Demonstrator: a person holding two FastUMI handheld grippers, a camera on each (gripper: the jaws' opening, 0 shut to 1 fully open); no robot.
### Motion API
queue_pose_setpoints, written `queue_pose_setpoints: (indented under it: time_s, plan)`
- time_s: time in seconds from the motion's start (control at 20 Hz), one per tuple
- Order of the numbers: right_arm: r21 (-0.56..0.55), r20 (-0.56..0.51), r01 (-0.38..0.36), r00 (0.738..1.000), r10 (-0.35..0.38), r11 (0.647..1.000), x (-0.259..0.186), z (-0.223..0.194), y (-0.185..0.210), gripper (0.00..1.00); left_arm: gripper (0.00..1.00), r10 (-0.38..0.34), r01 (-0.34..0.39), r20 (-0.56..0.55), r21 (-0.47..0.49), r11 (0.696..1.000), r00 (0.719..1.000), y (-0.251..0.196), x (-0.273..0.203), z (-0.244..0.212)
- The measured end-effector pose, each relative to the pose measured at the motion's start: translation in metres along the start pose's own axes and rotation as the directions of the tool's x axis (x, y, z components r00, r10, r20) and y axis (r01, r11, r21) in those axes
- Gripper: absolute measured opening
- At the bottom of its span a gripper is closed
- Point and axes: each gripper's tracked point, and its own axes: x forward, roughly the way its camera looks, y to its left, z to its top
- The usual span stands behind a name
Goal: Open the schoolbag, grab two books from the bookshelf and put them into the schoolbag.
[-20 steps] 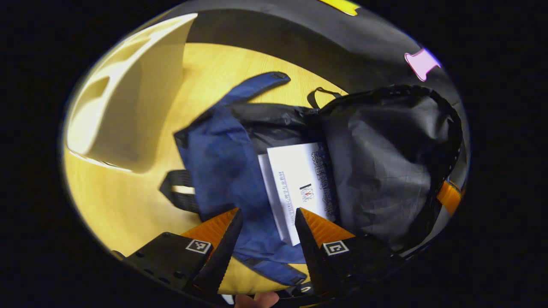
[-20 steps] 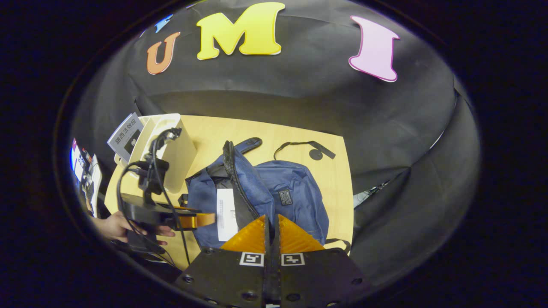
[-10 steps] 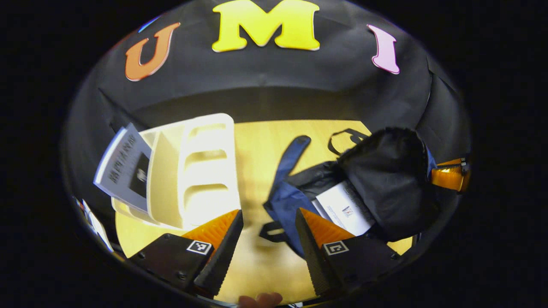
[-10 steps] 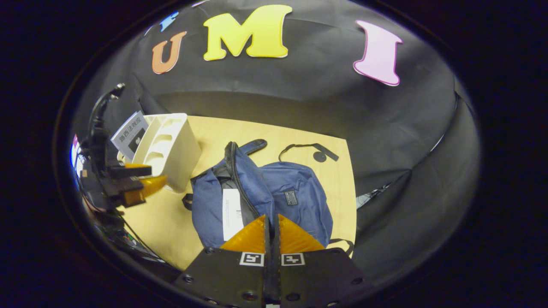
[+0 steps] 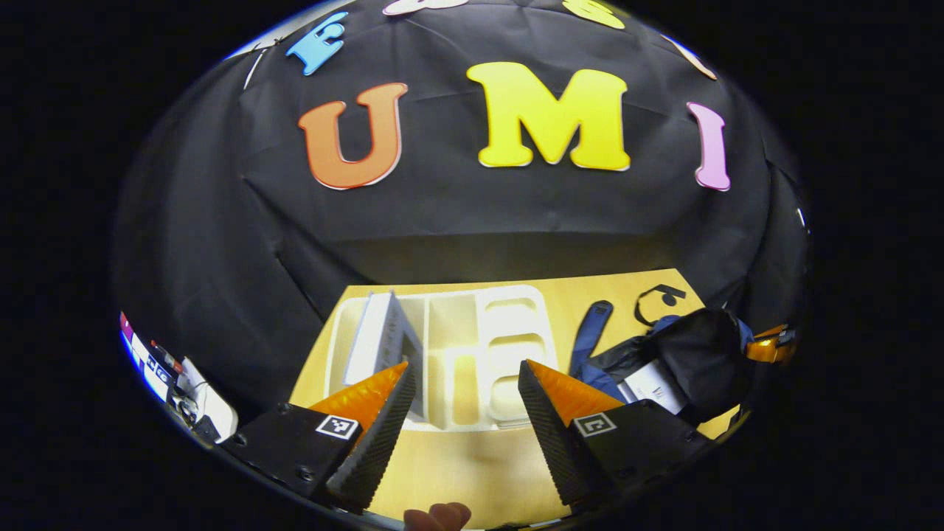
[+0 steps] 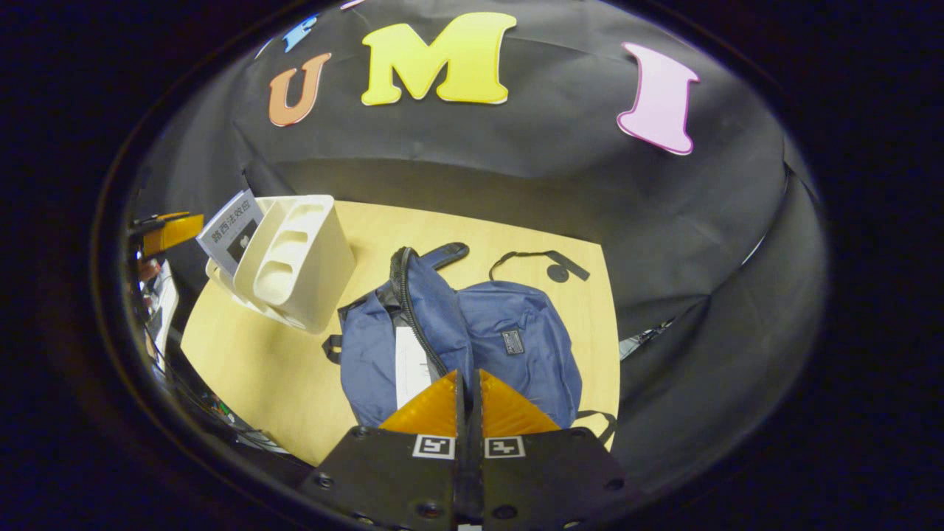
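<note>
Left gripper view
Change: a second ago this camera looked down into the open schoolbag at a white book lying inside; it now faces the bookshelf, so one book looks delivered and the second fetch is my guess for the step in hand.
Left tongs (image 5: pixel 463 394): spread wide, nothing between them, aimed toward 12 o'clock at the shelf.
Bookshelf (image 5: pixel 487 354): cream plastic rack on the tabletop (image 5: pixel 472 464), straight ahead.
Remaining book (image 5: pixel 377 345): stands on edge in the rack's compartment at 10 o'clock of the tongs, tilted, long axis running away from the camera toward 12.
Schoolbag (image 5: pixel 686 361): at 3 o'clock, black lining gaping, a white book (image 5: pixel 653 383) showing in its mouth.

Right gripper view
Right tongs (image 6: pixel 469 402): pressed together on what looks like the bag's open edge; the fabric between them is hidden, so the pinch is a judgement.
Blue schoolbag (image 6: pixel 509 339): lies flat at mid-tabletop, long axis from 6 to 12, its zipped flap raised.
Book inside (image 6: pixel 410 365): white, long axis 6 to 12.
Rack (image 6: pixel 295 254): at 10 o'clock, with the second book (image 6: pixel 230 230) leaning out toward 10.
Other tongs (image 6: pixel 171 227): at 9 o'clock, just left of that book; half a second ago they sat lower.
</note>
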Motion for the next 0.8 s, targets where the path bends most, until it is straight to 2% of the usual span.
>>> queue_pose_setpoints:
  time_s: [0.15,0.4,0.6,0.8]
  plan:
    - [0.006,0.003,0.011,1.000,-0.011,1.000,-0.002,0.000,0.000,0.00,0.93,0.031,-0.031,0.003,-0.007,0.999,1.000,0.045,-0.001,0.020]
    - [0.022,0.002,0.018,1.000,-0.018,1.000,-0.004,-0.001,0.005,0.00,0.95,-0.020,0.017,-0.047,-0.070,0.997,0.999,0.089,0.012,0.050]
    - [0.033,-0.004,0.029,1.000,-0.028,0.999,-0.002,-0.003,0.004,0.00,0.95,-0.085,0.072,-0.164,-0.086,0.994,0.983,0.097,0.037,0.050]
    - [0.049,-0.012,0.041,0.999,-0.040,0.998,-0.001,-0.004,0.000,0.00,0.95,-0.117,0.109,-0.275,-0.043,0.993,0.954,0.098,0.060,0.039]
